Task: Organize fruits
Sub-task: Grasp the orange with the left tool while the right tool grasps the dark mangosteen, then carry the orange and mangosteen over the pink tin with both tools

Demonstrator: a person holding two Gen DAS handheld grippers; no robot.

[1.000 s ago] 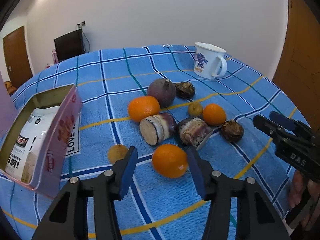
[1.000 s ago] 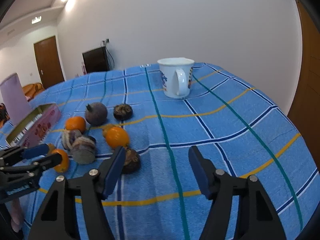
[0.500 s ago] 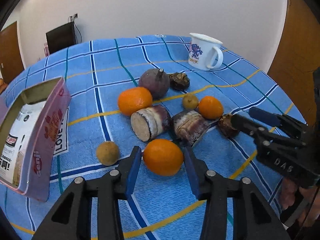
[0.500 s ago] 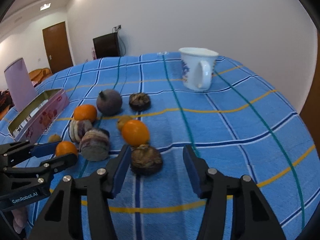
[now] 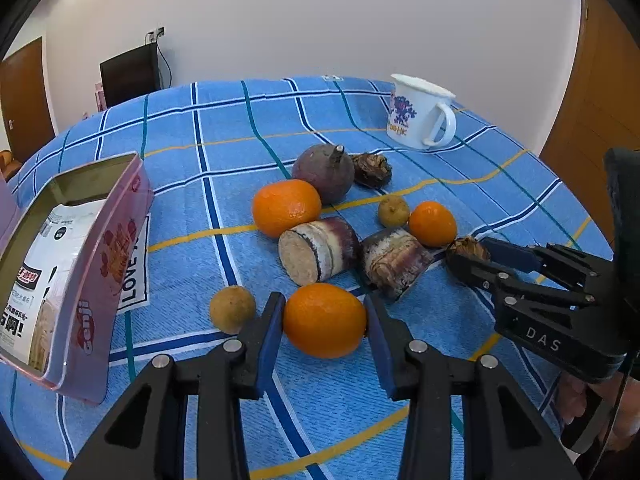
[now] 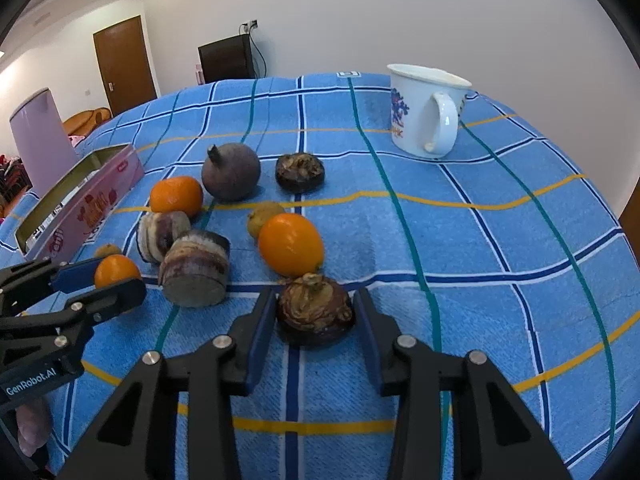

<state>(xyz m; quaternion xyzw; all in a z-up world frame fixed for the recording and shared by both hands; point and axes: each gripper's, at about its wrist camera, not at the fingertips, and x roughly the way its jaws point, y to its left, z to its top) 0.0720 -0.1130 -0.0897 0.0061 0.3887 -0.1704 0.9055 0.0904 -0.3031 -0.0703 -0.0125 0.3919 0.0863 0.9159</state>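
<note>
My left gripper point(image 5: 324, 322) is shut on the nearest orange point(image 5: 325, 320), which rests on the blue checked cloth point(image 5: 224, 168); the pads touch both its sides. My right gripper point(image 6: 315, 314) is shut on a dark brown water chestnut point(image 6: 315, 309), also on the cloth. Behind lie two more oranges point(image 5: 286, 207) point(image 5: 432, 223), two cut sugarcane pieces point(image 5: 318, 250) point(image 5: 394, 261), a purple round fruit point(image 5: 323, 173), a second water chestnut point(image 5: 372, 169) and two small yellow-brown fruits point(image 5: 232, 307) point(image 5: 393, 211).
An open pink tin point(image 5: 68, 252) with a packet inside lies at the left. A white mug point(image 5: 418, 111) stands at the far right. The right gripper also shows in the left wrist view point(image 5: 474, 258), close to the fruit cluster's right side.
Both grippers moved forward and closed: the left onto the nearest orange, the right onto the near water chestnut.
</note>
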